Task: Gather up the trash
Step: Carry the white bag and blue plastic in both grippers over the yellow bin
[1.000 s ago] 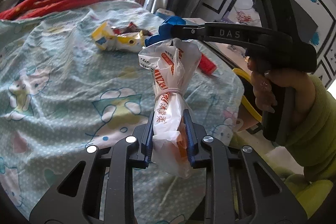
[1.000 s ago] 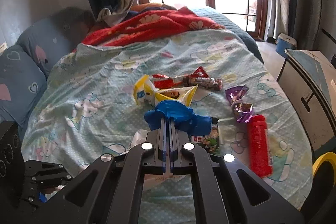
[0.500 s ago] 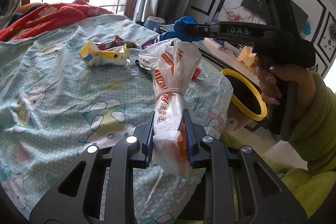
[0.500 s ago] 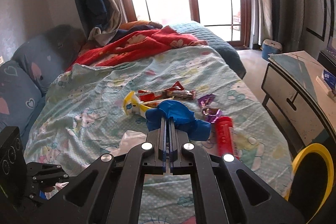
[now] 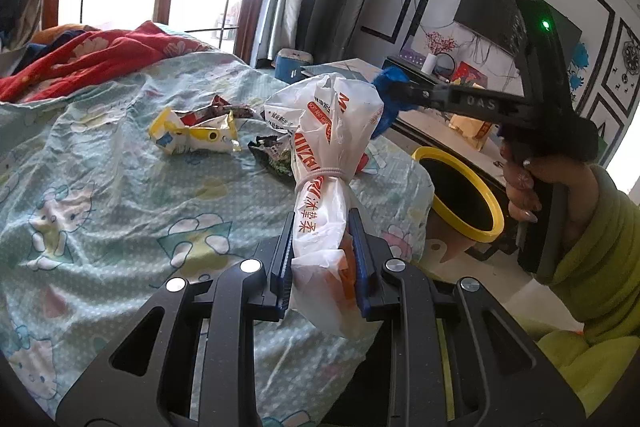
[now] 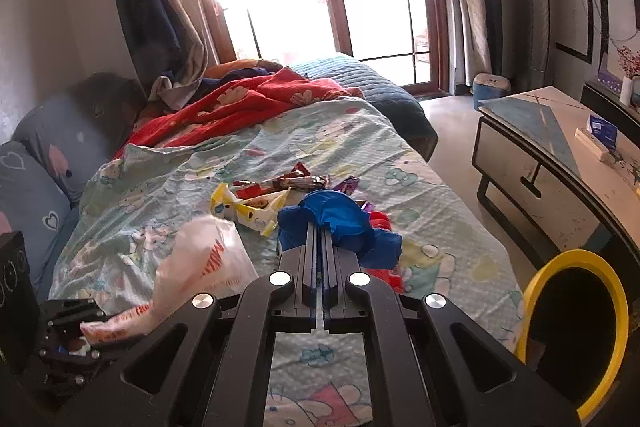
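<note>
Our left gripper clamps the white bag; our right gripper pinches a blue wad. Neither is binned yet: the bin waits at four o'clock, and wrappers lie on the bed.

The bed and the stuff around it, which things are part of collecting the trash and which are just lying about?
Part of the job:
white plastic bag in the left gripper
blue wad in the right gripper
yellow wrapper
dark wrapper
yellow-rimmed bin

Just lying about:
red blanket
pillows
side table
</note>
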A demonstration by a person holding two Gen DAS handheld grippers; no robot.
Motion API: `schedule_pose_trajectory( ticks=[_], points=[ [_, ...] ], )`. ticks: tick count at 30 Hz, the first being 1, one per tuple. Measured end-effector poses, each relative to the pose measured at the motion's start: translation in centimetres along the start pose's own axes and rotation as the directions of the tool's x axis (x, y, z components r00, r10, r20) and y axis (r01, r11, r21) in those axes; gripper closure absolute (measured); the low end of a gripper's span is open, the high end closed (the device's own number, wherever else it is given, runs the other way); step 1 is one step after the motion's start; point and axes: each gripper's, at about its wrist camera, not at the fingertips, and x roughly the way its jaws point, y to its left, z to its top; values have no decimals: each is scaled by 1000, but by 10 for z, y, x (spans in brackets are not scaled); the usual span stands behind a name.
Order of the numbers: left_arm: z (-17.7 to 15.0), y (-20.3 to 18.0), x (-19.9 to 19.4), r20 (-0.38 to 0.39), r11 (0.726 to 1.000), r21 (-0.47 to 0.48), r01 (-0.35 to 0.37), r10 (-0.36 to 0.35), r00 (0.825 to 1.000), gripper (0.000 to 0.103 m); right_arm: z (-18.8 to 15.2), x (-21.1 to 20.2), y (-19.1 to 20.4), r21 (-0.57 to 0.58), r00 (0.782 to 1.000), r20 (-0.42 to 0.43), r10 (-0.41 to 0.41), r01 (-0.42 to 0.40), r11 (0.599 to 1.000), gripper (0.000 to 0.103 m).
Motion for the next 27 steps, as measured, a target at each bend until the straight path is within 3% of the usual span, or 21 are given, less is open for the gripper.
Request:
schedule_pose_trajectory(
  ticks=[12,27],
  points=[
    [16,-29,3,25,1000,20,-7,6,1000,85,-15,-28,-29,42,1000,23,-11,10,999,101],
    [44,-72,36,6,994,97,44,-45,999,85,-33,-53,-71,92,997,28,-66,63,994,101]
  ],
)
